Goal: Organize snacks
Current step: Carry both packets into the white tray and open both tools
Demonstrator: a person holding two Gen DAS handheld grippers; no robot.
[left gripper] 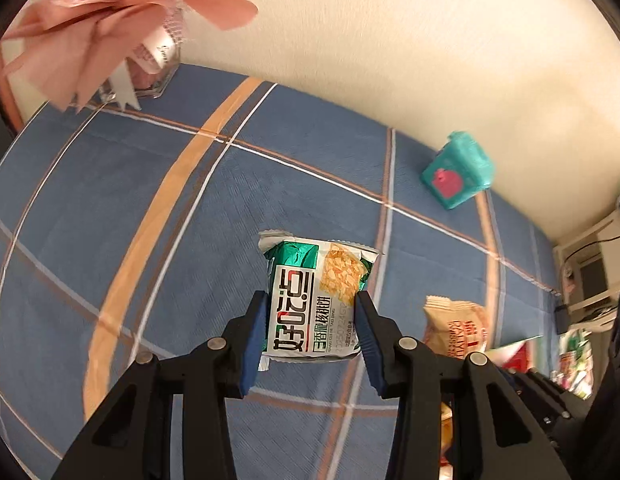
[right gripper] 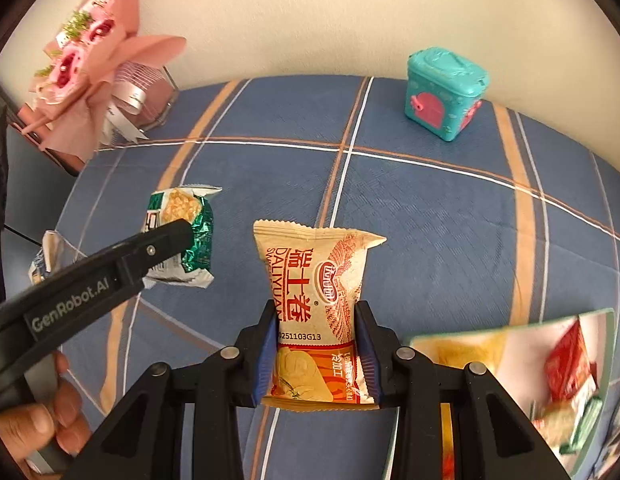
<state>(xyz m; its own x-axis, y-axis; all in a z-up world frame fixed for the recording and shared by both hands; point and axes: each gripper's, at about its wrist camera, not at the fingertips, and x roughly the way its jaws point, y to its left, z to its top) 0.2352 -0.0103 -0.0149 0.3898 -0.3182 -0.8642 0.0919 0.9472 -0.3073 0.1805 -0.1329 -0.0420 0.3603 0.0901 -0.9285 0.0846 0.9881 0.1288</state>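
My left gripper point(left gripper: 312, 322) pinches the green walnut-cake packet point(left gripper: 316, 300), long axis upright; my right gripper point(right gripper: 316, 334) pinches the orange Swiss-roll packet point(right gripper: 316, 312), crimped end up.

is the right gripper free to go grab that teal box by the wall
Probably not yet: the right gripper is shut on the orange snack packet. The cloth up to the teal box looks clear.
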